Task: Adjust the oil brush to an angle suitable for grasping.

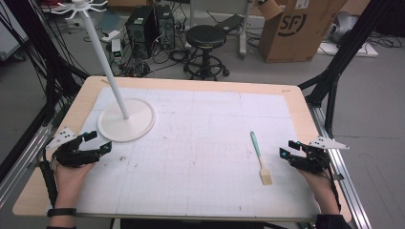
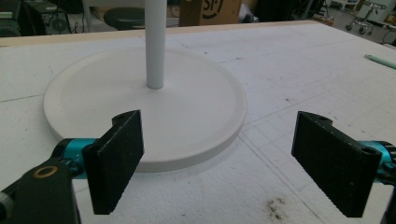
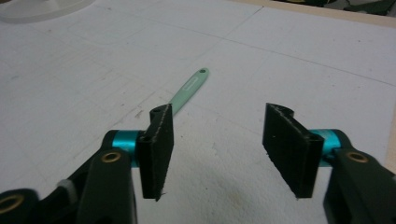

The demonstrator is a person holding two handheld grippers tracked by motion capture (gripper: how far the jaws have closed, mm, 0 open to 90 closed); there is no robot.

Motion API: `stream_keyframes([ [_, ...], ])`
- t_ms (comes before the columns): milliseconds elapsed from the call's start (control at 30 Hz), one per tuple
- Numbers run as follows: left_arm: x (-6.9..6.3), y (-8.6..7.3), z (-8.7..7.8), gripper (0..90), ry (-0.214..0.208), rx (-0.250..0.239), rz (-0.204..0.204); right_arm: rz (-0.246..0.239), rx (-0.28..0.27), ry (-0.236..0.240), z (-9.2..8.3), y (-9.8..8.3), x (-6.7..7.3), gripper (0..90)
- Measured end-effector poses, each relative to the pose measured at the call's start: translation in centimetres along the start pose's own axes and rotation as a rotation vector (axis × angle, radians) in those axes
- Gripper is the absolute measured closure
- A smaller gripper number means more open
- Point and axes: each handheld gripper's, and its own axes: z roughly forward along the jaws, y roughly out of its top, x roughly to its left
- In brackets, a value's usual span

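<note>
From above, we hold the left tool (image 1: 98, 142) just beside the white stand (image 1: 126, 119) on the counter (image 1: 200, 148); the right tool (image 1: 288, 149) sits near the brush (image 1: 260, 156), well right of the stand. Along the left tool (image 2: 217, 158), wide open and empty, the stand's base (image 2: 187, 107) lies just ahead. Along the right tool (image 3: 217, 149), partly open and empty, the brush (image 3: 189, 88) lies just beyond.

Readable text: I see "SF" in a round logo on the cardboard box (image 1: 301, 28), upper right of high view | same box (image 2: 205, 10) top of left gripper view, logo cut off
</note>
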Motion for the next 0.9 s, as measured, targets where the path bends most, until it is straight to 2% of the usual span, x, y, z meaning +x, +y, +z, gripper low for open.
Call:
stream_keyframes([
  [200, 0.0, 0.0, 0.0, 17.1, 0.010, -0.005, -0.007, -0.066, 0.019, 0.025, -0.5, -0.4, 0.7, 65.0],
  [300, 0.1, 0.0, -0.1, 17.0, 0.011, -0.005, -0.009, -0.077, 0.043, 0.050, -0.5, -0.7, 0.9, 74.5],
  [400, 0.1, 0.0, 0.0, 17.0, 0.010, -0.002, -0.007, -0.093, 0.060, 0.069, -0.3, -1.0, 1.0, 78.0],
  [500, 0.1, 0.0, 0.0, 16.9, 0.011, -0.003, -0.012, -0.109, 0.098, 0.091, -0.3, -1.4, 1.2, 88.8],
  [733, 0.1, 0.0, 0.0, 16.9, 0.010, -0.004, -0.013, -0.135, 0.156, 0.143, 0.0, -1.8, 1.5, 89.7],
  [900, 0.1, 0.0, 0.0, 16.9, 0.008, -0.005, -0.011, -0.145, 0.184, 0.161, 0.6, -1.8, 1.9, 89.9],
])
